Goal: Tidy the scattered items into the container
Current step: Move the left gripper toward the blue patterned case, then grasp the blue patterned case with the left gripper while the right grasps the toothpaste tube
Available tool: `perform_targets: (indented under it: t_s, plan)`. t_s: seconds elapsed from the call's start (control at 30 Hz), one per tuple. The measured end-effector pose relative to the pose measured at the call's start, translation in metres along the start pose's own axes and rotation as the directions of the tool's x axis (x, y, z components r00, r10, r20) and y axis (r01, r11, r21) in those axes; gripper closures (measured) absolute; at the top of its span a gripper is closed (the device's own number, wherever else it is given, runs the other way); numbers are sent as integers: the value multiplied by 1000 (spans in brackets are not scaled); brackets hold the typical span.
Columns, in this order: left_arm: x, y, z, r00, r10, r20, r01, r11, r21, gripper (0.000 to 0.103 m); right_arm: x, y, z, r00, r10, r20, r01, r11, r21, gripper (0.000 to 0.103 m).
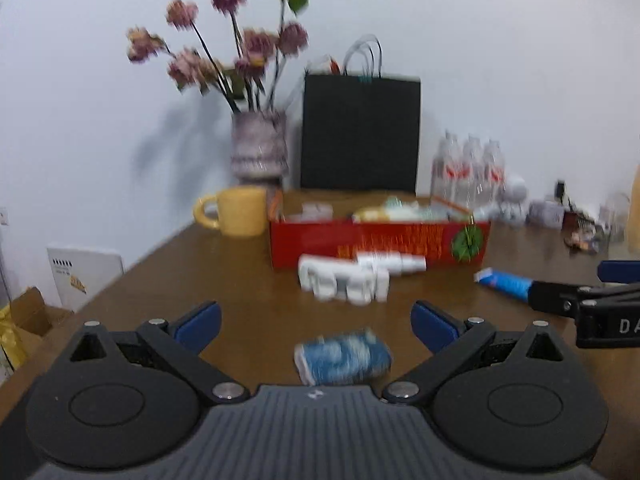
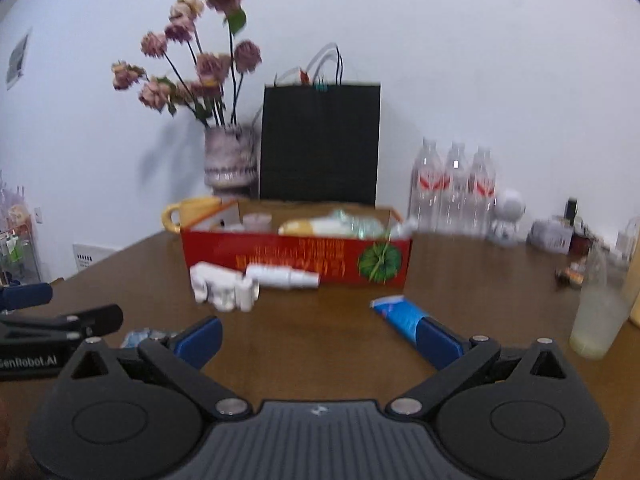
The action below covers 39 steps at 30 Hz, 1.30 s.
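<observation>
Approach step: left gripper [image 1: 316, 326] and right gripper [image 2: 318, 340] both spread wide, empty, lining up on blue packet [image 1: 342, 356] and blue tube [image 2: 400, 314]; next, close in, then carry to red box [image 2: 296, 256].

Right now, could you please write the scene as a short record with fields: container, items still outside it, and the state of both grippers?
container: red box on the wooden table, already holding several items
outside, in front of box: white bottle cluster; white spray bottle
outside, right: blue tube, beside the right gripper's right finger
outside, near: blue packet, between the left gripper's open fingers, not pressed
left gripper: open
right gripper: open, nothing held
</observation>
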State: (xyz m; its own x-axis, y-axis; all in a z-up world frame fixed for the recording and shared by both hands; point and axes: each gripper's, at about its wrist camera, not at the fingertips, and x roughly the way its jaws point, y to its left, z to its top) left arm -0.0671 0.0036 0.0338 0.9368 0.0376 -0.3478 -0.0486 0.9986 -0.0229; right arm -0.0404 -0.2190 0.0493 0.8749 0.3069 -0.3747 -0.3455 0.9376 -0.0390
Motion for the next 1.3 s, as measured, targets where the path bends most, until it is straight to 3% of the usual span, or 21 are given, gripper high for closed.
perform_targets:
  t_s: [0.2, 0.33, 0.43, 0.53, 0.8, 0.83, 0.87, 0.93, 1.0, 1.13, 1.23, 1.3]
  plan:
    - [28, 1, -4, 988, -39, -146, 36, 999, -21, 0, 18, 3, -16, 997, -30, -70, 30, 1000, -2, 0]
    - [46, 0, -6, 968, -59, -245, 54, 998, -29, 0, 30, 0, -20, 993, -43, -112, 42, 999, -6, 0]
    - [60, -8, -5, 954, -27, -300, 35, 999, 20, 0, 39, -5, -19, 988, -39, -147, 43, 999, 21, 0]
    - [71, -13, -5, 946, 16, -325, 3, 998, 60, 0, 46, -10, -18, 985, -33, -172, 41, 998, 40, 0]
    - [82, -10, -1, 938, -30, -345, 48, 998, 45, 2, 53, -16, -8, 981, -69, -180, 65, 998, -24, 0]
    - [81, -10, -1, 942, -34, -335, 52, 998, 47, 9, 55, -17, -4, 981, -94, -172, 84, 995, -60, 0]
    - [79, -10, -1, 946, -38, -321, 56, 997, 47, 27, 57, -18, 0, 979, -127, -161, 112, 989, -98, 0]
    - [76, -10, 0, 951, -38, -305, 56, 997, 49, 39, 65, -25, 6, 972, -196, -130, 174, 972, -159, 0]
    - [74, -10, 2, 952, -51, -302, 69, 996, 48, 56, 76, -42, 11, 968, -208, -140, 191, 973, -129, 0]
    - [73, -12, 5, 946, -116, -303, 130, 991, 27, 70, 111, -85, 12, 953, -101, -284, 128, 989, 76, 8]
    - [71, -16, 6, 946, -141, -291, 157, 987, 32, 75, 127, -95, 7, 933, -83, -350, 134, 983, 123, 23]
    - [70, -18, 8, 948, -145, -283, 163, 986, 41, 77, 127, -91, 6, 937, -101, -336, 138, 986, 90, 52]
